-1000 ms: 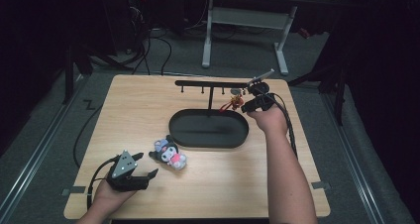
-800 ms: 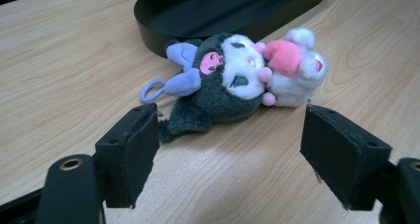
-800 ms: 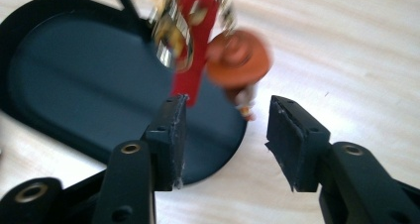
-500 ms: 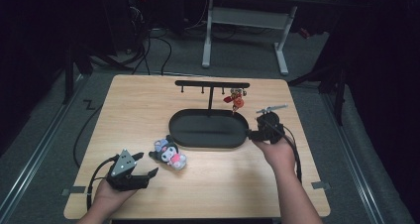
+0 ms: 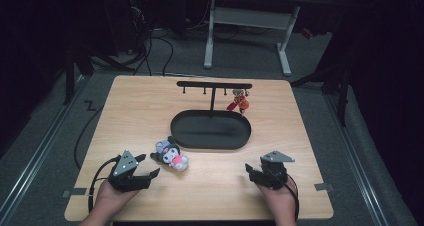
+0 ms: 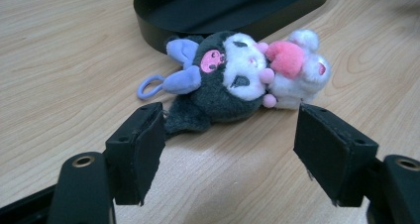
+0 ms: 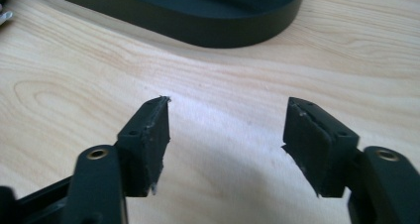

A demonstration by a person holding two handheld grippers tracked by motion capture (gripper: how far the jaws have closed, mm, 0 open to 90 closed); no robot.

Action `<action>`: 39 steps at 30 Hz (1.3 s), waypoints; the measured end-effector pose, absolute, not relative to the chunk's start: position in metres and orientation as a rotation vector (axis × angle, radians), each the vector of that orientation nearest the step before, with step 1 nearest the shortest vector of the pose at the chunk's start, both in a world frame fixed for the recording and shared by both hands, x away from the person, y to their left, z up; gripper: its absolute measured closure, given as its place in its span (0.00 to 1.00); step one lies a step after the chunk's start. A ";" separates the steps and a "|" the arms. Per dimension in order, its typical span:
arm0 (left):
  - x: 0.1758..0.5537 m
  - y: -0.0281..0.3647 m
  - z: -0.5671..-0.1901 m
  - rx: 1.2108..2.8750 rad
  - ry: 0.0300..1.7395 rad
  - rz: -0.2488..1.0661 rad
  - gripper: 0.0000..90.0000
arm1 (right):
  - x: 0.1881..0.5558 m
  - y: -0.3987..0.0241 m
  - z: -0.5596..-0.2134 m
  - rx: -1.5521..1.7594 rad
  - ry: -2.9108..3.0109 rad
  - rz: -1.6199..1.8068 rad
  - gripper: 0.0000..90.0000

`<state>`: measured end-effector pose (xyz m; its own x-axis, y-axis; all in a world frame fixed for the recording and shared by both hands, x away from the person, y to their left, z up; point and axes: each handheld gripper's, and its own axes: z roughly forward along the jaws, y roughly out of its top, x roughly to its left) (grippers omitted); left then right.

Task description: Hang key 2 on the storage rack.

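Note:
A small plush toy point(image 5: 171, 155), dark grey and white with purple ears, a pink bow and a purple loop, lies on the table in front of the black oval tray point(image 5: 210, 136). My left gripper point(image 5: 148, 165) rests at the front left and points at the plush point(image 6: 233, 80). Its jaws have just been closing a little but stand wide, with the toy just beyond the tips point(image 6: 228, 112). My right gripper point(image 5: 250, 172) is low at the front right. Its jaws point(image 7: 226, 105) have just been opening, with only bare wood between them. A red keychain point(image 5: 239, 103) hangs from the black rack point(image 5: 214, 85).
The rack stands on the tray's far side, with several hooks along its bar. The tray wall point(image 7: 198, 28) lies a short way ahead of the right gripper. A cable point(image 5: 82, 136) trails off the table's left edge. Table legs and more cables stand on the floor beyond.
My right hand has come away from the rack at the back right, down to the front right of the table. The red keychain stays hanging there. The left hand has kept still.

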<state>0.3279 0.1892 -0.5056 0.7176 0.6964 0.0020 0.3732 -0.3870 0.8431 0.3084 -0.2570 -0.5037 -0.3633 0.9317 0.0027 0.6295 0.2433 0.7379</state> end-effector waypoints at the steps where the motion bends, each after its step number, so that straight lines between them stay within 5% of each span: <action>1: 0.328 0.189 -0.506 2.012 0.817 0.451 0.32 | 0.302 -0.259 -0.506 1.406 2.054 0.934 0.36; 15: 0.328 0.191 -0.503 2.005 0.811 0.466 0.39 | 0.284 -0.271 -0.505 1.440 1.968 1.009 0.38; 21: 0.339 0.197 -0.503 1.990 0.865 0.495 0.70 | 0.281 -0.270 -0.502 1.444 1.989 1.004 0.43; 24: 0.355 0.196 -0.497 1.970 0.947 0.530 0.98 | 0.278 -0.269 -0.502 1.435 2.027 0.987 0.58; 25: 0.361 0.193 -0.497 1.973 0.964 0.554 1.00 | 0.277 -0.268 -0.502 1.418 2.032 0.974 0.62; 32: 0.398 0.168 -0.510 2.031 1.080 0.543 1.00 | 0.278 -0.264 -0.505 1.386 2.060 1.010 0.59; 39: 0.385 0.148 -0.525 2.081 1.067 0.480 1.00 | 0.276 -0.261 -0.504 1.354 2.102 1.059 0.59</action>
<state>0.3848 0.1480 -0.5253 0.5849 0.8111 -0.0031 0.5359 -0.3836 0.7522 0.2758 -0.2611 -0.5038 -0.4355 0.8987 0.0520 0.5764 0.2340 0.7830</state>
